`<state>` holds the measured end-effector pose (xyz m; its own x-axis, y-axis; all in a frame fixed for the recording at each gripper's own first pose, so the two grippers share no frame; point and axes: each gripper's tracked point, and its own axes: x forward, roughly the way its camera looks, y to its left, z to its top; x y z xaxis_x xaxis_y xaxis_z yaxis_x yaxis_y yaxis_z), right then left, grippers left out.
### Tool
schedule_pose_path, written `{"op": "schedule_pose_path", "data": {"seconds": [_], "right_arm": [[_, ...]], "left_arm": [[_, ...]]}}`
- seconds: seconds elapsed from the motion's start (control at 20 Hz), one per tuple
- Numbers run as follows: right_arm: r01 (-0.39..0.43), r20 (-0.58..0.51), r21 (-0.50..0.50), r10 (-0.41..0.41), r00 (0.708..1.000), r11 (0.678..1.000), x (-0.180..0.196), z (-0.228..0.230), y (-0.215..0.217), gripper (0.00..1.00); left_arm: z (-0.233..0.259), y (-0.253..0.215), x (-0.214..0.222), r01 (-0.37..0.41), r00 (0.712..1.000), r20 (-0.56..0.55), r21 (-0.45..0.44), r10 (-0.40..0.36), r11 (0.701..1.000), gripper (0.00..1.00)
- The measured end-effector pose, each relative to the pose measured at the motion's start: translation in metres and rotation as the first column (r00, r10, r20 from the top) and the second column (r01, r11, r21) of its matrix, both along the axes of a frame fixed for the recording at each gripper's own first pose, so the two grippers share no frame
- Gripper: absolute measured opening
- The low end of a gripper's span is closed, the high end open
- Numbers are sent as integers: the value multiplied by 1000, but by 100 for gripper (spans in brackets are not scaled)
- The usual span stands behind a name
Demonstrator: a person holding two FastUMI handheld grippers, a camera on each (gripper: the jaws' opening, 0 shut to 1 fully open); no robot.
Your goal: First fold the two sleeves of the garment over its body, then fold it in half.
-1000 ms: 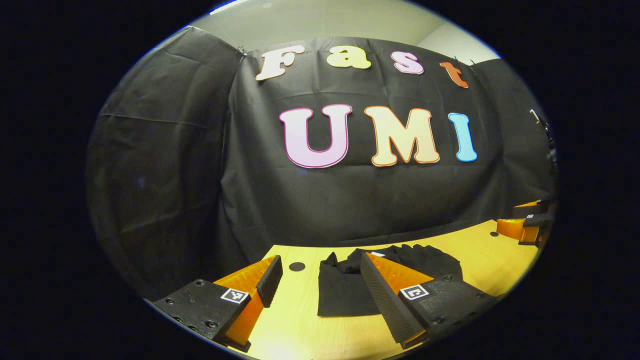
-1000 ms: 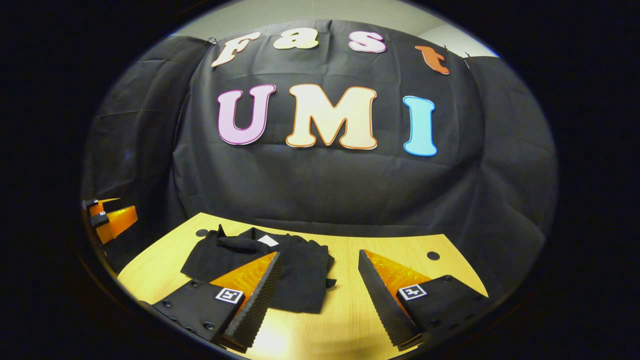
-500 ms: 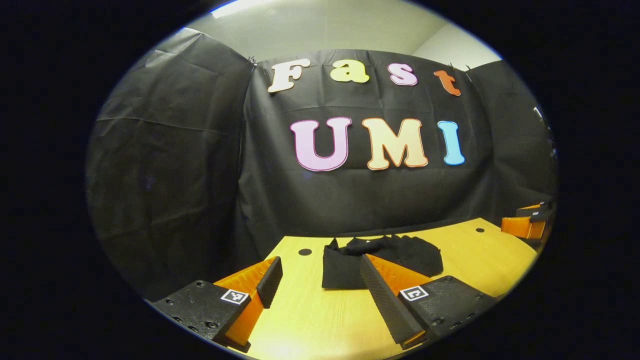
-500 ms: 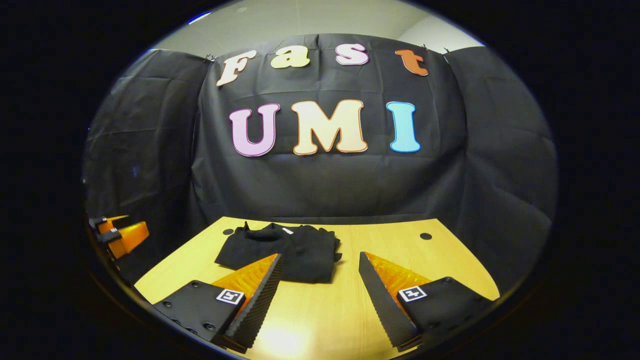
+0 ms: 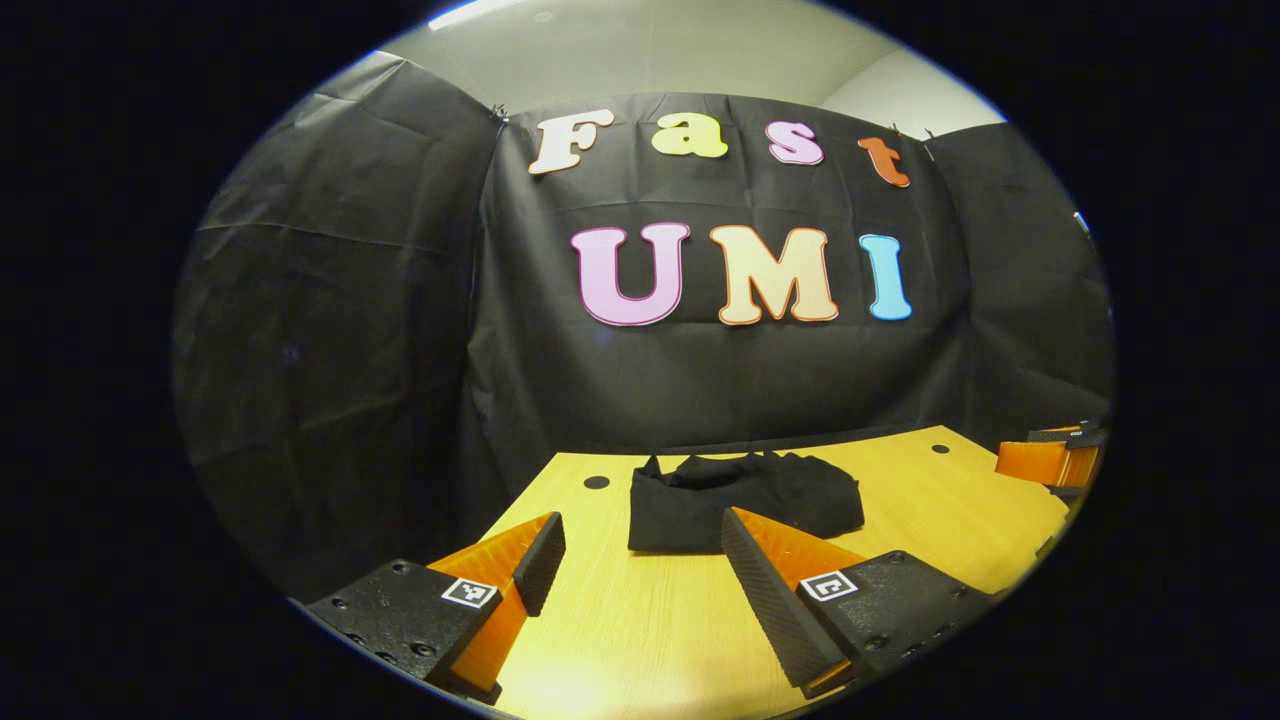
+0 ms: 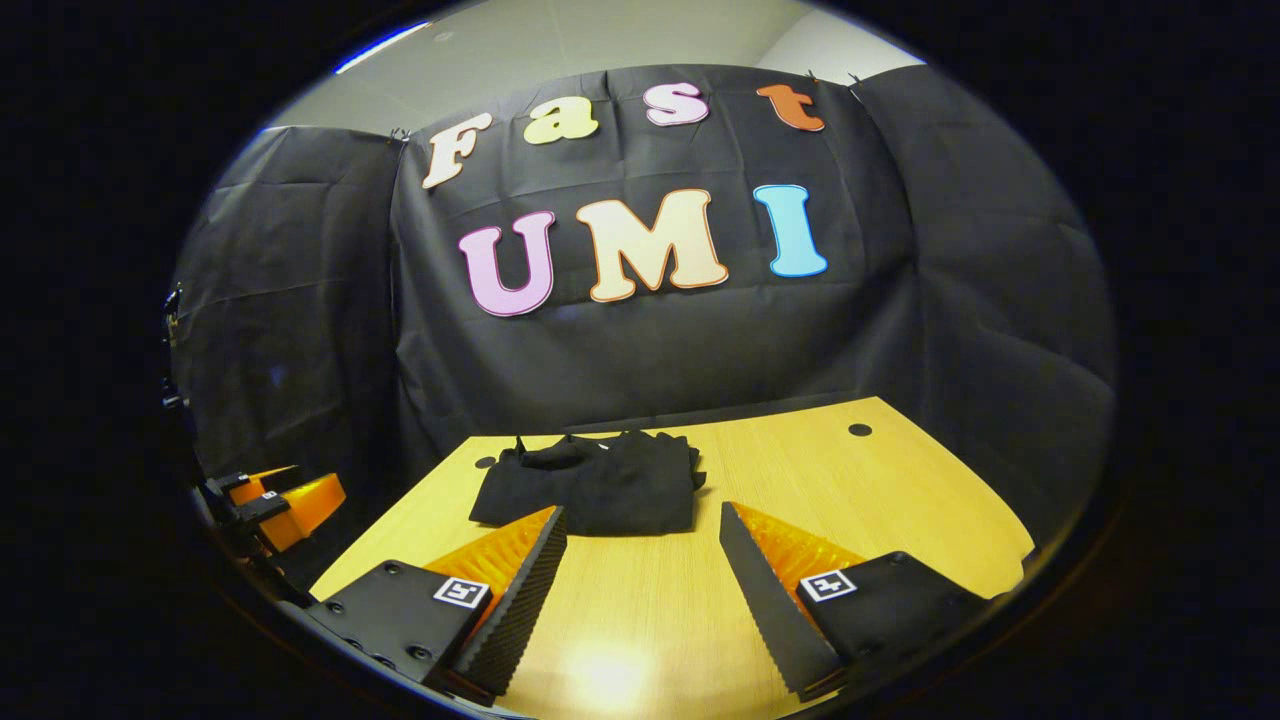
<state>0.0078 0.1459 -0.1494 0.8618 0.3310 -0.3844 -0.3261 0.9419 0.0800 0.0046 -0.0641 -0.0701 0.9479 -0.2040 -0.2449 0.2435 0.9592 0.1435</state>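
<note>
We're looking at the black fabric garment [image 5: 740,498] lying as a compact folded bundle toward the far side of the pale wooden worktop [image 5: 640,630], close to the black cloth wall [image 5: 330,340]. From its shape we judge both sleeve folds and the halving fold done, so what's in hand is clearing away cleanly.

To do that well, we'd keep both tools high and off the cloth so nothing snags the top layer and drags the fold open. If the bundle's bunched far edge bothers us, a light press beats a fresh grab.

Now the fingers. Our left gripper [image 5: 640,550] has its fingers wide apart, holding nothing and hanging above bare worktop short of the garment. Our right gripper [image 6: 640,545] is the same: fingers spread wide, nothing between them, clear of the cloth [image 6: 595,490], which lies just beyond its tips. In the right gripper view we also catch the left tool [image 6: 275,500] off at the worktop's left edge, well away from the bundle.
</note>
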Motion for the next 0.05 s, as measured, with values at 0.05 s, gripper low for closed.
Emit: {"op": "schedule_pose_path", "data": {"seconds": [0.05], "right_arm": [[4, 1, -3, -4, 1000, 1000, 0, -1, 0, 97]], "left_arm": [[-1, -3, 2, 8, 1000, -2, -4, -8, 1000, 94]]}}
